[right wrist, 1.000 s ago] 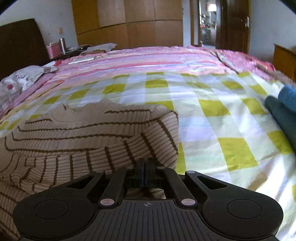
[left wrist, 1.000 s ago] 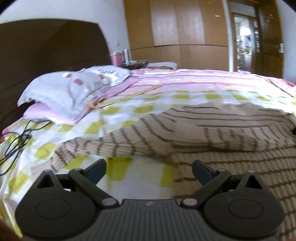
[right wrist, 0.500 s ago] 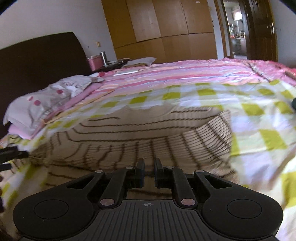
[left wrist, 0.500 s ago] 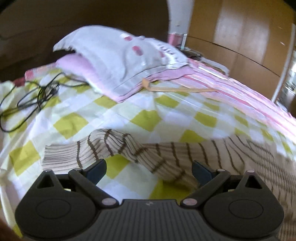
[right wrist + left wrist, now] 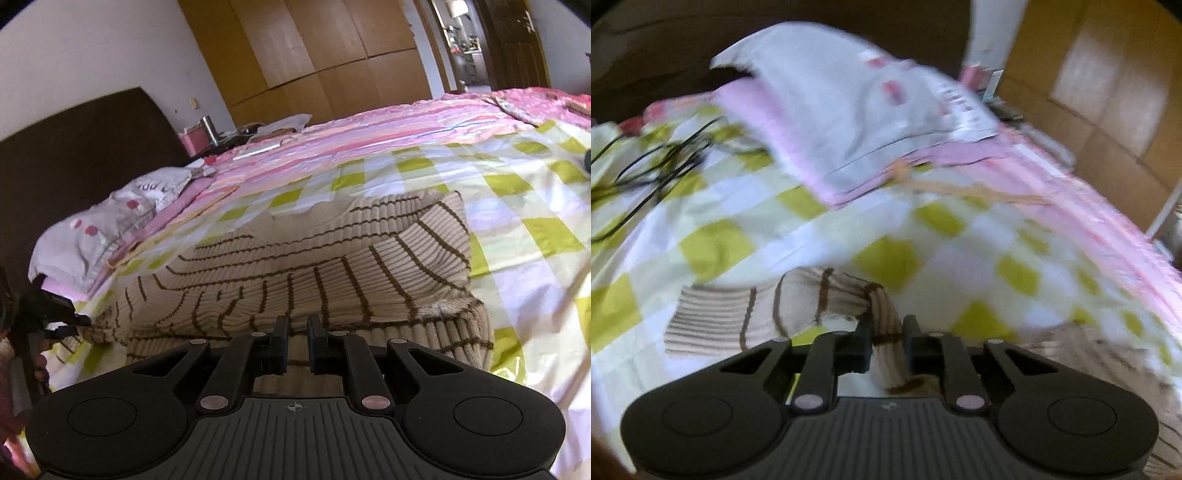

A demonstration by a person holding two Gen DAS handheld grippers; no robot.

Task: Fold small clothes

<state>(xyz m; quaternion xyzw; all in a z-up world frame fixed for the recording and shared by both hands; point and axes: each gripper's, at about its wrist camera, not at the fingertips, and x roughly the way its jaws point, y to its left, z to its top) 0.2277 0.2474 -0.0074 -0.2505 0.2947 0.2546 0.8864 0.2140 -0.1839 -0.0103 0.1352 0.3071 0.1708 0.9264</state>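
A beige knitted sweater with brown stripes [image 5: 314,266] lies on the checked bedsheet [image 5: 532,206], its right side folded over its body. My left gripper [image 5: 886,343] is shut on the sweater's left sleeve [image 5: 827,299], whose ribbed cuff [image 5: 701,317] lies flat to the left. My right gripper [image 5: 295,343] hovers low over the sweater's near edge, its fingers slightly apart with nothing between them. The left gripper also shows at the left edge of the right wrist view [image 5: 55,314].
A grey and pink pillow [image 5: 857,110] lies ahead of the left gripper, with black cables [image 5: 653,166] to its left. A dark headboard [image 5: 81,155] and wooden wardrobes [image 5: 314,55] stand behind. A pink striped cover [image 5: 406,125] spreads beyond.
My left gripper closed from wide open onto the sleeve. My right gripper let go of the folded sweater edge, opened slightly and drew back.
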